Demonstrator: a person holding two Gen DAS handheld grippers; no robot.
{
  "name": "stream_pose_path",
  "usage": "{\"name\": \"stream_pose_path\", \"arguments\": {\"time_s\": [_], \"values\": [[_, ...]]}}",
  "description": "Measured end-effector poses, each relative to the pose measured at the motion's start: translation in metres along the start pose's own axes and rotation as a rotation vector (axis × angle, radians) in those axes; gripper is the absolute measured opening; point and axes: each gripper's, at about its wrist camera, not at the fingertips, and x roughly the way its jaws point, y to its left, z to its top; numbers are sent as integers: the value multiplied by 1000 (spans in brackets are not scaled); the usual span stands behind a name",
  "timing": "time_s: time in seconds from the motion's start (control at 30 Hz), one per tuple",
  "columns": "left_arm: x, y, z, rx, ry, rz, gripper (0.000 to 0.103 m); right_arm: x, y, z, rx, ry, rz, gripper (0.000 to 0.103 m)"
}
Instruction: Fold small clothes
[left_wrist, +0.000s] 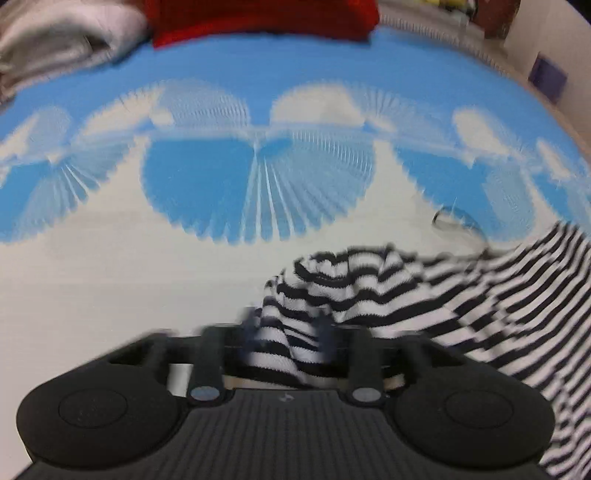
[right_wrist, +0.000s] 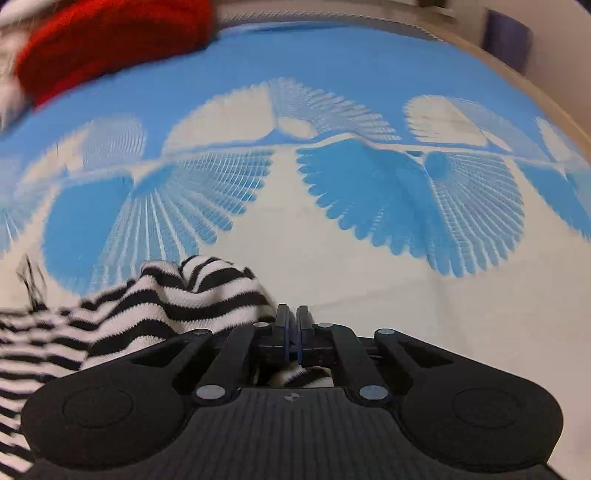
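You work over a blue-and-white fan-patterned cloth (left_wrist: 110, 266), a red garment (left_wrist: 266, 18) at its far edge. Your left gripper (left_wrist: 288, 325) stands open, the striped garment (left_wrist: 369, 288) bunched between its 2 fingers. Your right gripper (right_wrist: 293, 325) is pinched closed, stripes (right_wrist: 177, 299) just left of it.

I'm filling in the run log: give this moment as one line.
task: fold | item: striped garment | left gripper: open around cloth | right gripper: shut
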Motion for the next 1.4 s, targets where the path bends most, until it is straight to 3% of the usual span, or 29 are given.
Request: {"name": "stream_pose_path", "arguments": {"time_s": [0.03, 0.07, 0.1, 0.17, 0.23, 0.37, 0.47, 0.57, 0.67, 0.77, 0.83, 0.97, 1.0, 1.03, 1.07, 1.1, 1.17, 1.23, 1.3, 1.33, 1.4], "values": [[-14, 6, -1, -31, -32, -9, 79, -11, -6, 3, 28, -15, 8, 4], [-27, 14, -3, -66, -55, -26, 81, -28, -13, 5, 63, -51, 34, 7], [-40, 21, -8, -101, -59, -45, 80, -48, -23, 6, 99, -87, 76, 12], [-59, 31, -18, -173, -16, -79, 75, -78, -38, 0, 125, -113, 131, 34], [-78, 37, -34, -218, 24, -108, 63, -102, -51, -11, 123, -104, 166, 37], [-106, 41, -77, -251, 82, -174, 49, -129, -78, -53, 148, -5, 248, 39], [-100, 40, -110, -302, 170, -187, 49, -131, -85, -91, 169, 140, 310, 42], [-91, 37, -122, -280, 222, -193, 49, -126, -77, -110, 106, 218, 270, 44], [-78, 38, -128, -258, 266, -113, 49, -118, -71, -122, 73, 271, 228, 46], [-72, 49, -131, -317, 277, -107, 49, -112, -70, -128, 65, 293, 205, 51], [-69, 52, -133, -325, 288, -119, 49, -113, -68, -129, 66, 292, 202, 51], [-64, 36, -132, -248, 309, -149, 45, -114, -60, -129, 21, 296, 197, 49], [-66, 33, -132, -230, 299, -158, 39, -115, -58, -129, 4, 294, 204, 44], [-68, 33, -131, -222, 286, -181, 9, -115, -56, -127, -11, 285, 213, 30], [-75, 34, -129, -228, 255, -204, 2, -119, -54, -125, -22, 269, 229, 11], [-84, 36, -126, -238, 201, -202, 2, -124, -54, -121, -28, 237, 245, 11], [-120, 56, -121, -339, 2, -190, 2, -144, -66, -109, 29, 111, 287, 10], [-150, 75, -127, -410, -125, -209, 2, -176, -94, -97, 213, -51, 389, 7], [-146, 78, -136, -390, -59, -168, 2, -188, -112, -99, 257, -91, 386, 6], [-138, 76, -140, -376, 2, -166, 2, -185, -114, -102, 239, -54, 350, 6], [-121, 70, -148, -316, 127, -121, 2, -164, -116, -113, 218, 103, 292, 5]]}}
